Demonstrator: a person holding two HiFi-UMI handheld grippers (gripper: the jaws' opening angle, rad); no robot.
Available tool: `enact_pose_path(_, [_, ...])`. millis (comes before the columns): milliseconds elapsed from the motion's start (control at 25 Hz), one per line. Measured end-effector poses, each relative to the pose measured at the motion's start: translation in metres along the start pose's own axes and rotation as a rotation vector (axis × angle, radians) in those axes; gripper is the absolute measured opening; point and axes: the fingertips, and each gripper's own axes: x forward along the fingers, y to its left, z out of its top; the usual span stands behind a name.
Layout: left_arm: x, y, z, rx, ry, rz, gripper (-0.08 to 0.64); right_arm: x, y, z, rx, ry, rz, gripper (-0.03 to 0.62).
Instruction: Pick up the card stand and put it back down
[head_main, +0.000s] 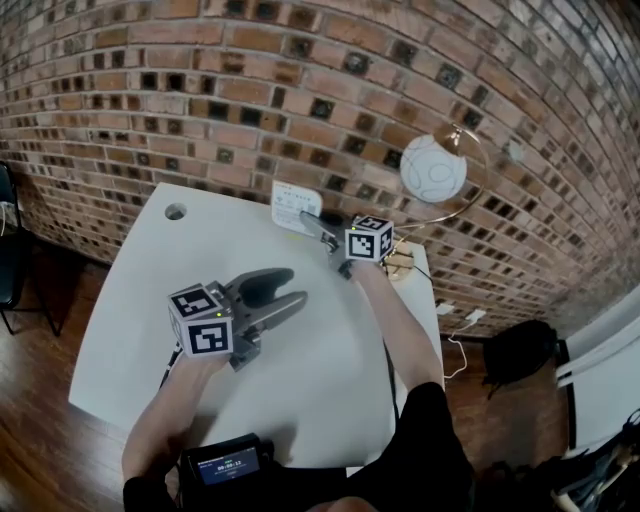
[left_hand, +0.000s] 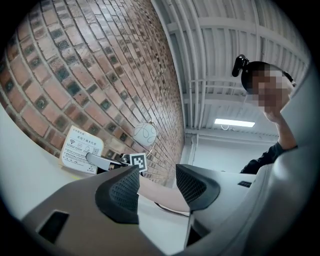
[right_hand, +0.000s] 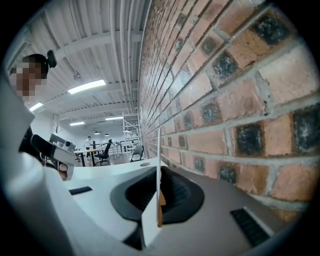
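The card stand (head_main: 295, 206) is a white printed card in a small holder, at the far edge of the white table (head_main: 140, 320) by the brick wall. My right gripper (head_main: 313, 225) reaches to it from the right and is shut on it. In the right gripper view the card stand (right_hand: 159, 165) shows edge-on, pinched between the dark pads of the right gripper (right_hand: 159, 194). Whether its base touches the table I cannot tell. My left gripper (head_main: 285, 290) hovers open over the table's middle, holding nothing. From the left gripper (left_hand: 157, 187) the card stand (left_hand: 81, 149) appears far off.
A globe lamp (head_main: 433, 168) on a brass arc stands at the table's far right corner. A cable hole (head_main: 176, 211) sits at the far left. A dark chair (head_main: 8, 250) stands left of the table, a black bag (head_main: 520, 352) on the floor to the right.
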Motion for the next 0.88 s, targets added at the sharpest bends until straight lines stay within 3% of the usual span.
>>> enact_pose_path(200, [0.007,0.001,-0.003,-0.039,-0.037,-0.026,0.224,0.01,-0.001,-0.005,-0.001,0.02,0.012,0.029])
enact_pose_path(720, [0.017,-0.006,-0.018,-0.032,-0.005,-0.045,0.224,0.02,-0.011,-0.014,-0.001,0.084,0.043,0.031])
enact_pose_path(880, [0.017,-0.005,-0.016,-0.035,-0.01,-0.044,0.224,0.02,-0.018,-0.018,-0.01,0.123,0.007,0.044])
